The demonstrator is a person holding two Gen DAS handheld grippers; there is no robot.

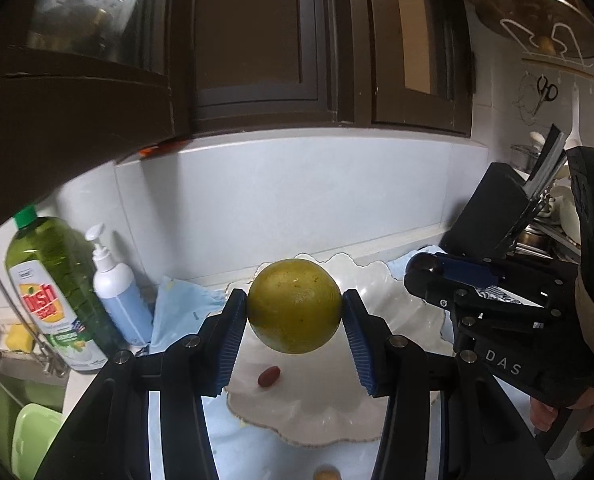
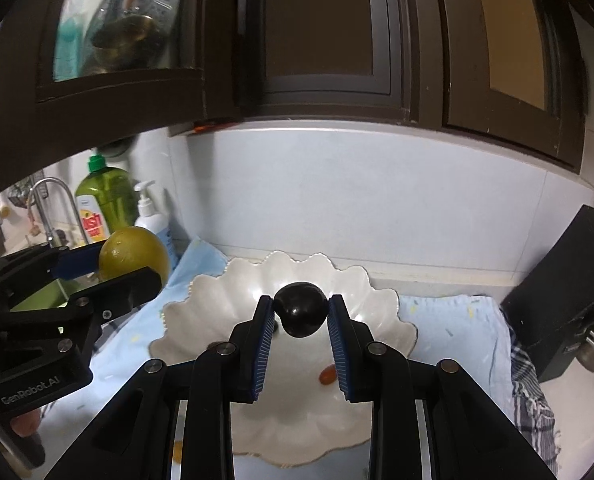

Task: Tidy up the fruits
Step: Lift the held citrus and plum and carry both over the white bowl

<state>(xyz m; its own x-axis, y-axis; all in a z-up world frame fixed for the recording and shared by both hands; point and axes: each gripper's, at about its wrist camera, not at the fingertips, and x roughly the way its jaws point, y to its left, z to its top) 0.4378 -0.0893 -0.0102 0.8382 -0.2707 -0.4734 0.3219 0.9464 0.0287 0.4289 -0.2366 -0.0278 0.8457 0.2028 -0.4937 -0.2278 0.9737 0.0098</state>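
Item: fruit transfer to dish, both hands loaded. Left gripper [image 1: 295, 312] clamped on a round yellow-green citrus fruit [image 1: 295, 306], blue ribbed pads [image 1: 233, 332] pressing its two sides at about the widest line; fruit held in the air above the near half of the white scalloped bowl [image 1: 329, 412]. Right gripper [image 2: 301, 314] clamped on a small dark, glossy round fruit [image 2: 300, 309], likely a plum, gripped near the fingertips and held over the middle of the same bowl. Bowl contents: one small reddish oval fruit [image 1: 268, 377] lying on the bottom, nothing else seen inside. Bowl stands on a pale blue cloth [image 2: 453, 320] on the counter; green dish-soap bottle [image 1: 53, 292] and white pump bottle [image 1: 115, 292] stand to the left near the sink, a black knife block [image 2: 569, 292] to the right. Handling note, as judgement: the step in hand appears to be lowering both fruits into the bowl. Best done by bringing each fruit down close to the bowl floor before easing the pads apart, so neither drops or rolls over the shallow fluted rim; set them on bare floor, apart from each other and clear of the small red fruit, and keep the two grippers from crowding one another over the dish.
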